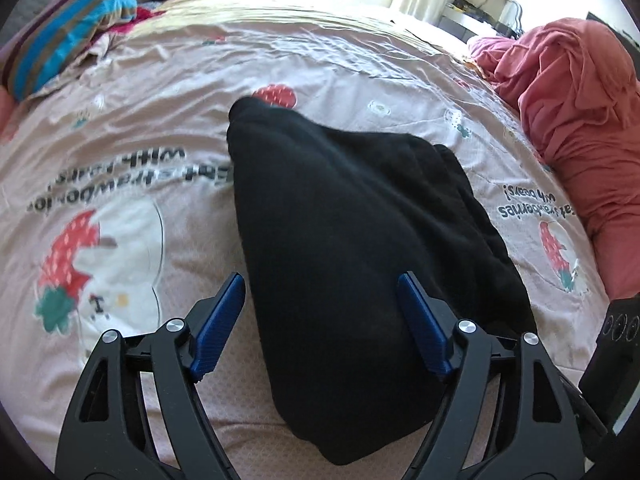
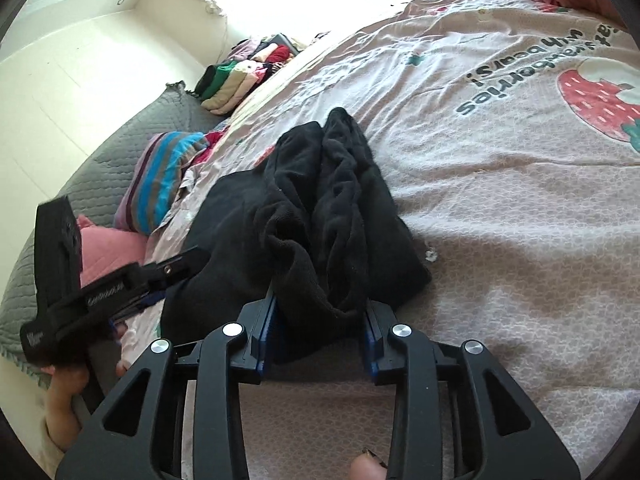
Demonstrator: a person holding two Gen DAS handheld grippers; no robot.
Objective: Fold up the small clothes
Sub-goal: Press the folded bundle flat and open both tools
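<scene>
- The left gripper (image 1: 320,300) hangs low over the bed, its blue pads (image 1: 218,328) spread wide with nothing pressed between them; the pads stand on either side of the near part of the black garment, clear of the cloth.
- The right gripper (image 2: 320,316) has its jaws partly apart, and a bunched fold of the black garment (image 2: 320,216) sits between the blue pads; whether the pads still press on the cloth I cannot tell.
- A fingertip (image 2: 366,468) shows at the bottom edge of the right wrist view, and a hand (image 2: 66,400) at the lower left holds the handle of the left gripper.
- The black garment (image 1: 352,232) lies in the middle of the bed, doubled over on itself, narrow at its far end and broader toward the grippers; in the right wrist view its upper layer is rumpled into ridges.
- It rests on a pink bedspread (image 1: 160,120) printed with strawberries, bears and upside-down lettering.
- At one side a salmon-red cloth (image 1: 580,112) lies heaped at the bed's edge, well apart from the garment.
- At the other side lies a striped item (image 1: 68,32) in blue, brown and mauve, next to a grey quilted cover (image 2: 132,148).
- Farthest off, a stack of folded clothes (image 2: 228,88) sits by the pale wall.
</scene>
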